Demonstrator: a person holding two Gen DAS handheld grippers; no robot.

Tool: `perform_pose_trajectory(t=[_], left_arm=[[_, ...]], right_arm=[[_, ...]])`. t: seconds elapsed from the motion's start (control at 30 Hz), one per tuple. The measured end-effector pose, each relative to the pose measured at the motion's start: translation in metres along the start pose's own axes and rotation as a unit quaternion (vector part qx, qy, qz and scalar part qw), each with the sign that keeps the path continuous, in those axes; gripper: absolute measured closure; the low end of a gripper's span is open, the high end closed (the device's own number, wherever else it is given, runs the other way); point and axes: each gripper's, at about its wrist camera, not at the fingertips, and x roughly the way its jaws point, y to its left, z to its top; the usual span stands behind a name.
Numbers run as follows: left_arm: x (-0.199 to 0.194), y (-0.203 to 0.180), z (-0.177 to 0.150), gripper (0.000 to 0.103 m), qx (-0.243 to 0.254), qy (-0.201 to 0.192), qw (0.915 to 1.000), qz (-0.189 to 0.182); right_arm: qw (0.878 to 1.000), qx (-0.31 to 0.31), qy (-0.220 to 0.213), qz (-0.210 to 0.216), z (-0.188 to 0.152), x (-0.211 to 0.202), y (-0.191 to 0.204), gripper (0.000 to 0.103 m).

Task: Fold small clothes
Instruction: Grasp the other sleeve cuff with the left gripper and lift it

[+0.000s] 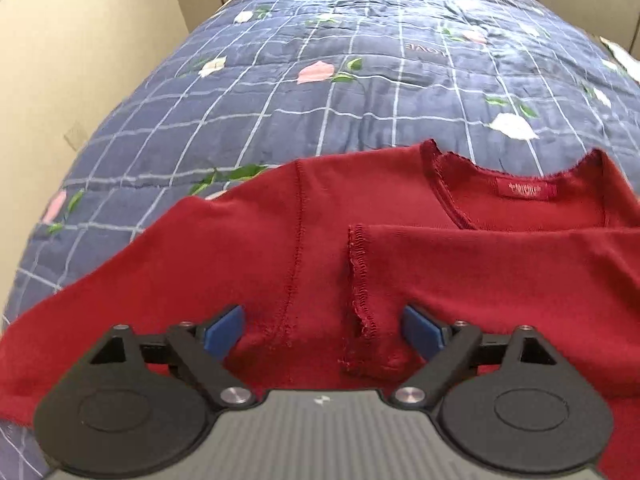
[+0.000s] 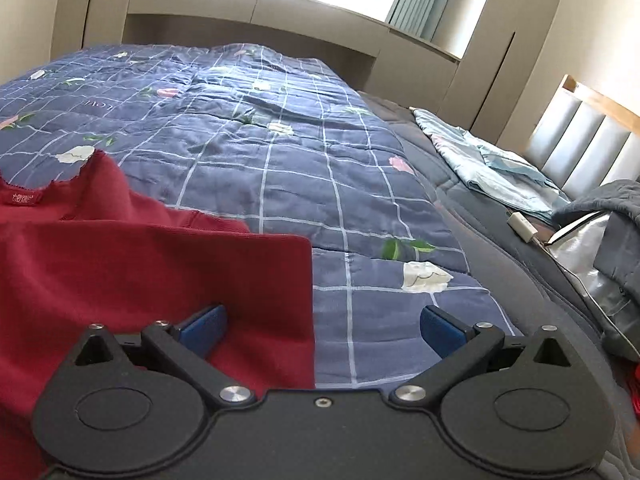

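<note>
A: What takes up the most room?

B: The bed (image 2: 460,208), covered by a blue checked quilt (image 1: 320,92) with pink and white flowers. Past its far edge lie a pale blue cloth (image 2: 492,168) and a grey blanket (image 2: 608,204), close to a padded headboard (image 2: 580,140).

A: And the garment?

B: A red sweater (image 1: 500,280) lies flat on the quilt, neck opening away from the cameras, with a small red label (image 1: 525,191) inside the collar. One sleeve (image 1: 480,264) is folded across the chest, its stitched cuff (image 1: 360,280) ending near the middle of the body.

A: What about the left gripper (image 1: 323,330)?

B: It hangs over the sweater, jaws spread wide, the cuff between them but the blue pads (image 1: 224,330) pressing on nothing.

A: The right gripper (image 2: 323,334)?

B: Jaws also spread, holding nothing. It straddles the sweater's folded straight edge: one pad over red cloth, the other over bare quilt.
</note>
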Motion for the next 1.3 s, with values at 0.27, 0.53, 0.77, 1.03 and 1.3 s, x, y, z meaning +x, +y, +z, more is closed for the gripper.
perform_pose_trajectory(t=[0.27, 0.53, 0.77, 1.03, 1.3], left_arm=[[-0.027, 0.054, -0.009, 0.001, -0.071, 0.024, 0.997, 0.021], [-0.056, 0.205, -0.065, 0.001, -0.245, 0.043, 0.9581, 0.141], [-0.048, 0.327, -0.116, 0.001, -0.362, 0.045, 0.9034, 0.225], [-0.042, 0.386, -0.15, 0.041, -0.528, 0.028, 0.8286, 0.184], [-0.051, 0.381, -0.132, 0.101, -0.521, -0.018, 0.8345, 0.179]], right_arm=[[0.999, 0.014, 0.003, 0.041, 0.014, -0.075, 0.019, 0.001], [0.985, 0.008, 0.03, 0.17, 0.016, -0.132, 0.107, 0.001], [0.973, -0.037, 0.039, 0.222, 0.013, -0.158, 0.176, 0.001], [0.968, -0.043, 0.043, 0.242, 0.008, -0.179, 0.194, 0.001], [0.97, -0.018, 0.043, 0.239, 0.006, -0.18, 0.178, 0.001]])
